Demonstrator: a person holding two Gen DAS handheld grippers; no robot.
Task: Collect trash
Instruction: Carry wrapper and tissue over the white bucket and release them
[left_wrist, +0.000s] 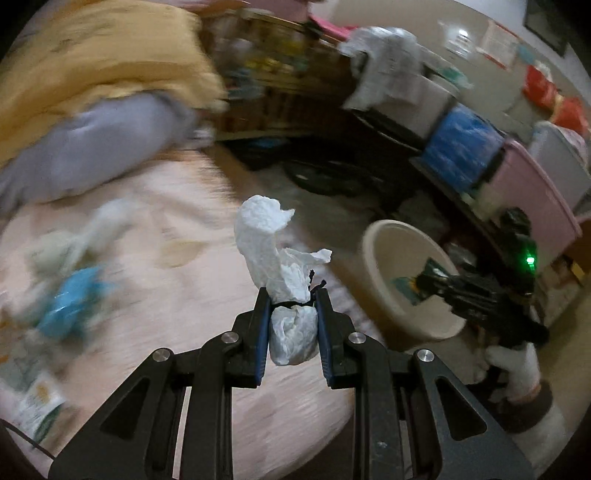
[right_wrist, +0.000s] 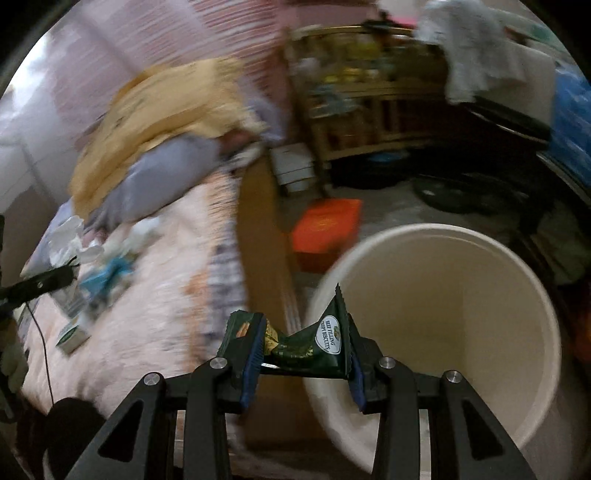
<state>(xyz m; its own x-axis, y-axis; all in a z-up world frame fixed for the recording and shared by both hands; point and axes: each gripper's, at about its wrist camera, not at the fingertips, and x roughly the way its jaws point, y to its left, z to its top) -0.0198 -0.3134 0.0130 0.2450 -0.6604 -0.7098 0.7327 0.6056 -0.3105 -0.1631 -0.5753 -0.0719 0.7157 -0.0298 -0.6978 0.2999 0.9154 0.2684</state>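
Two loads held: left hand-held gripper (left_wrist: 291, 325) clamps a white tissue wad (left_wrist: 280, 258); right hand-held gripper (right_wrist: 301, 354) pinches a green biscuit wrapper (right_wrist: 314, 343), cream bin (right_wrist: 461, 295) at 2 o'clock.

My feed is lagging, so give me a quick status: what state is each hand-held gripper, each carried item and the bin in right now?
Left hand-held gripper: shut on white crumpled tissue.
White crumpled tissue: held upright above the bed.
Right hand-held gripper: shut on green biscuit wrapper.
Green biscuit wrapper: crumpled, held at the bin's rim.
Bin: upright, open, inside looks empty.
Bed: litter still on it.
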